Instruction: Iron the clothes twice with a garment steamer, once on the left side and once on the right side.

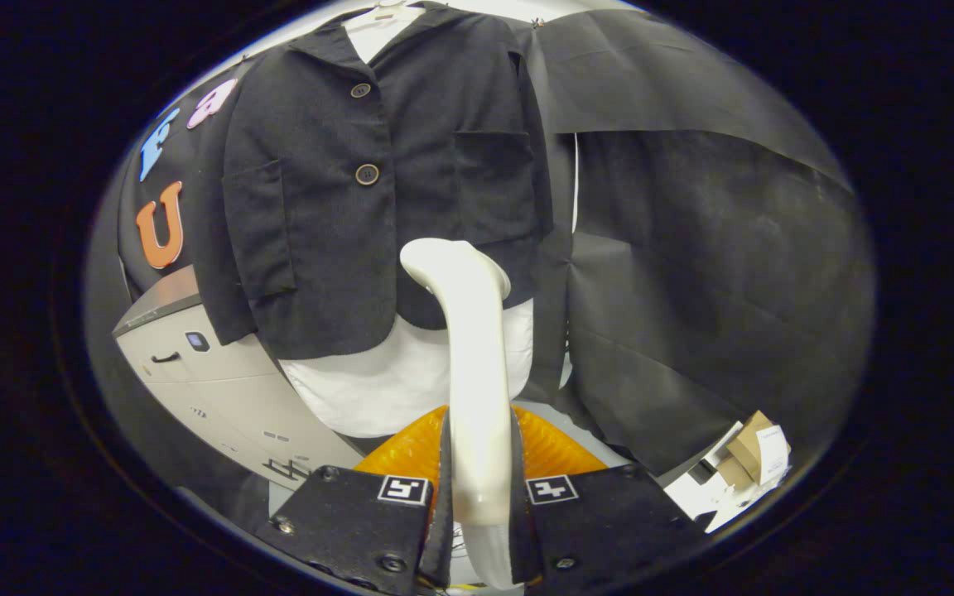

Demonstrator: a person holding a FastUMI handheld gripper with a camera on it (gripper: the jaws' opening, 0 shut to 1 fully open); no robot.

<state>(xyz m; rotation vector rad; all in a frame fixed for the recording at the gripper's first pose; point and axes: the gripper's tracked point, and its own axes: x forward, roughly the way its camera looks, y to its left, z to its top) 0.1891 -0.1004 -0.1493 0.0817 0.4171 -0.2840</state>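
My gripper [479, 488] is shut on the handle of a white garment steamer [469, 348], both fingers pressing its sides. The steamer rises up from between the fingers, and its head sits against the lower hem of a black jacket [378, 190], a little to the right of the button line. The jacket hangs on a hanger over a white shirt [378, 389] whose tail shows below the hem. Two buttons run down the front, and a patch pocket lies on each side. An orange ribbed part [551, 451] of the steamer shows behind the fingers.
A grey cabinet [212, 372] stands to the lower left of the jacket. Black cloth covers the booth wall to the right. Cardboard and papers [746, 463] lie low on the right.
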